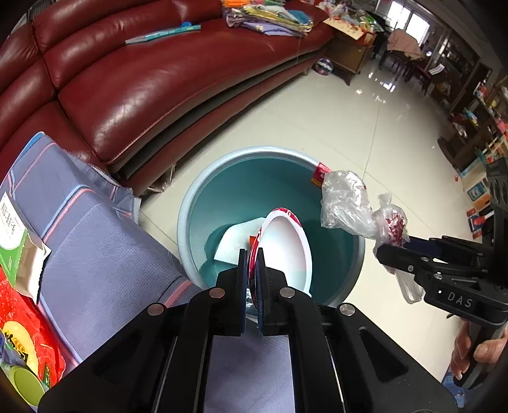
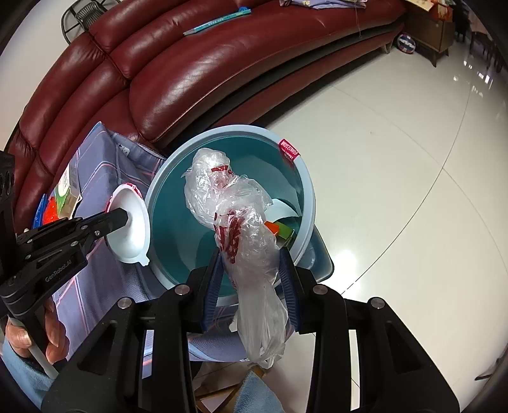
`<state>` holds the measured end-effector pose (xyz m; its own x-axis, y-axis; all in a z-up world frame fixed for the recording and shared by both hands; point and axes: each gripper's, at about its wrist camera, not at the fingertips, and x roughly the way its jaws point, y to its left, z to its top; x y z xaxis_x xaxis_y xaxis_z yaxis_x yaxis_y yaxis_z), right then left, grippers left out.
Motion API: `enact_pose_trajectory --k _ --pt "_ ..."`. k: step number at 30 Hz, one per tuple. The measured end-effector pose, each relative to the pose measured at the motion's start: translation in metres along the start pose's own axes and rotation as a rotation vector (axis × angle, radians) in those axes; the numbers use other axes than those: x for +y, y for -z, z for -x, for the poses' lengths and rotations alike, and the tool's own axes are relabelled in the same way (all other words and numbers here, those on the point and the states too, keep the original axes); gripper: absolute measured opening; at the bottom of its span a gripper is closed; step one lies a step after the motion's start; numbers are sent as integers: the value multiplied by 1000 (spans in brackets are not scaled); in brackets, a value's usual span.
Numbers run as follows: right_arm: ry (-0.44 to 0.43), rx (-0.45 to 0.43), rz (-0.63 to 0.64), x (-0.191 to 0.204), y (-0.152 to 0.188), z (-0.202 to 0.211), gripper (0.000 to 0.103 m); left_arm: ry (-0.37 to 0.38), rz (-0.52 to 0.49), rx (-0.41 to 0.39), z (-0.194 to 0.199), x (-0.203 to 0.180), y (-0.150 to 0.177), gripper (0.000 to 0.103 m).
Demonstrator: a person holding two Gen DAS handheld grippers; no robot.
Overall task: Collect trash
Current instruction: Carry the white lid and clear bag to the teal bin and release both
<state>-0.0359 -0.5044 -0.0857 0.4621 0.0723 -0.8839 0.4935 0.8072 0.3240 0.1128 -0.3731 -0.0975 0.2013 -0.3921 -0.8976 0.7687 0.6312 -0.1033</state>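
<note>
Both tongs grip trash above the teal bin [image 1: 190,203]. Right gripper [image 2: 252,279] pinches a crinkled plastic bag [image 2: 235,222], light and slippery, bunched mid-length. Left gripper [image 1: 251,263] clamps the paper bowl [image 1: 285,241] by its thin, crushable rim.

Dark red leather sofa [image 1: 133,95] at 10 o'clock on glossy pale tiled floor [image 1: 349,120]. Bright windows [image 1: 409,16] at 1 o'clock; wooden cabinet [image 1: 349,54] beside sofa end.
</note>
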Motion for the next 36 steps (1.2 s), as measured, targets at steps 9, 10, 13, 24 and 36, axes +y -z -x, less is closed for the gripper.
enact_pose_trajectory --k 9,10,13,24,36 --pt "6 7 7 1 -4 -5 35 -55 -10 -48 10 -2 -3 70" --pt "4 7 9 2 -5 -5 35 -57 -9 -51 11 -1 -3 71" --pt "4 7 10 3 -5 -6 35 -55 3 -58 16 3 -1 75" --pt "-8 25 45 21 -14 -15 36 -56 45 -94 39 18 11 89" --pt "-27 32 28 43 -20 -19 85 -47 127 -123 57 48 25 94"
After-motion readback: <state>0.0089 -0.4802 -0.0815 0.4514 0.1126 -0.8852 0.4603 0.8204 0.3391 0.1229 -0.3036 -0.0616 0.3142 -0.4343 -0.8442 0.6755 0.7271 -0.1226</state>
